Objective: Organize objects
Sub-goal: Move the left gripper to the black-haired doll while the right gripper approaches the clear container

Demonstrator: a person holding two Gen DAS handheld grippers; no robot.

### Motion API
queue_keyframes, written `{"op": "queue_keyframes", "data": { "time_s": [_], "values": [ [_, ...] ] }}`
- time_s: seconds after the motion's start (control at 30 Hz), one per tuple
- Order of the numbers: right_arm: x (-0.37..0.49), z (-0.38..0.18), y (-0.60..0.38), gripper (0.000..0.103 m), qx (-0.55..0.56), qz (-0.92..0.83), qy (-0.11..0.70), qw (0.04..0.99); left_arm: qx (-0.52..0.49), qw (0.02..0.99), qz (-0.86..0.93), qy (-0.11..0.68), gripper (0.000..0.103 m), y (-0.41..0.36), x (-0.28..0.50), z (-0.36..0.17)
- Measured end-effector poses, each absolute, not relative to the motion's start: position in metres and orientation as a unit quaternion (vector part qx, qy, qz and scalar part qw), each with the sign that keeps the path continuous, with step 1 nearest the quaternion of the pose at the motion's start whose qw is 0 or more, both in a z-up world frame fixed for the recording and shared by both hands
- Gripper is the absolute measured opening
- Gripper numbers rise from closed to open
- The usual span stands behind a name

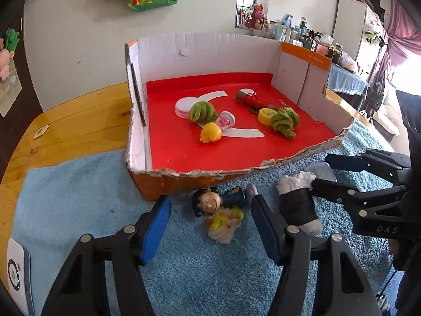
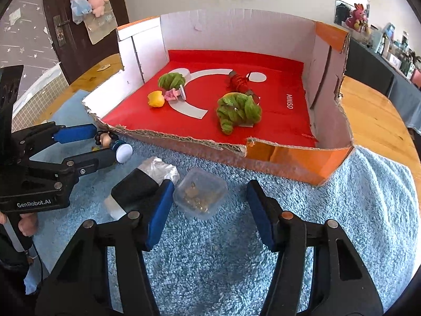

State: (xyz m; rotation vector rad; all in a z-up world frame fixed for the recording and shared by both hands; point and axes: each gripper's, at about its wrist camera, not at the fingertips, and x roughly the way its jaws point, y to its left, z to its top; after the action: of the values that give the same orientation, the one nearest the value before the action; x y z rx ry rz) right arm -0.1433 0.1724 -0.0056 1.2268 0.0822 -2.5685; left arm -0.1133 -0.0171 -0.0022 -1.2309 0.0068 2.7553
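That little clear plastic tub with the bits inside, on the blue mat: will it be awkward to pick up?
Probably a bit. The clear tub looks thin-walled, so it may flex or slip between the right gripper's fingers. It seems light, so a nudge could slide it. I see no lid clearly; tilting might spill the small brownish pieces.

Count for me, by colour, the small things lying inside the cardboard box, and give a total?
Green fuzzy yarn bundles: 2
Yellow: 2, a yellow plastic toy and a yellow round cap
Pink small figure: 1
Red string-wrapped roll: 1
White round disc: 1
Total: 7
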Motion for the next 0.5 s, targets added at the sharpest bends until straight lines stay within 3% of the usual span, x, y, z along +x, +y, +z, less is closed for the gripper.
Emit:
{"op": "queue_keyframes", "data": {
  "time_s": [0.13, 0.2, 0.27, 0.5],
  "values": [
    [-0.144, -0.0062, 0.1737, 0.051, 0.428, -0.891, 0.025, 0.148, -0.411, 0.065, 0.909, 0.009, 0.065, -0.0133, -0.1163, -0.0044],
    [-0.1444, -0.0065, 0.1743, 0.046, 0.427, -0.891, 0.023, 0.148, -0.415, 0.071, 0.907, 0.013, 0.052, -0.0113, -0.1154, -0.0067],
    [-0.1442, -0.0063, 0.175, 0.041, 0.428, -0.891, 0.019, 0.15, -0.42, 0.074, 0.905, 0.015, 0.048, -0.0096, -0.1152, -0.0088],
    [-0.1424, -0.0067, 0.177, 0.041, 0.426, -0.892, 0.011, 0.152, -0.416, 0.073, 0.906, 0.015, 0.044, -0.0104, -0.1121, -0.0087]
  ]
}}
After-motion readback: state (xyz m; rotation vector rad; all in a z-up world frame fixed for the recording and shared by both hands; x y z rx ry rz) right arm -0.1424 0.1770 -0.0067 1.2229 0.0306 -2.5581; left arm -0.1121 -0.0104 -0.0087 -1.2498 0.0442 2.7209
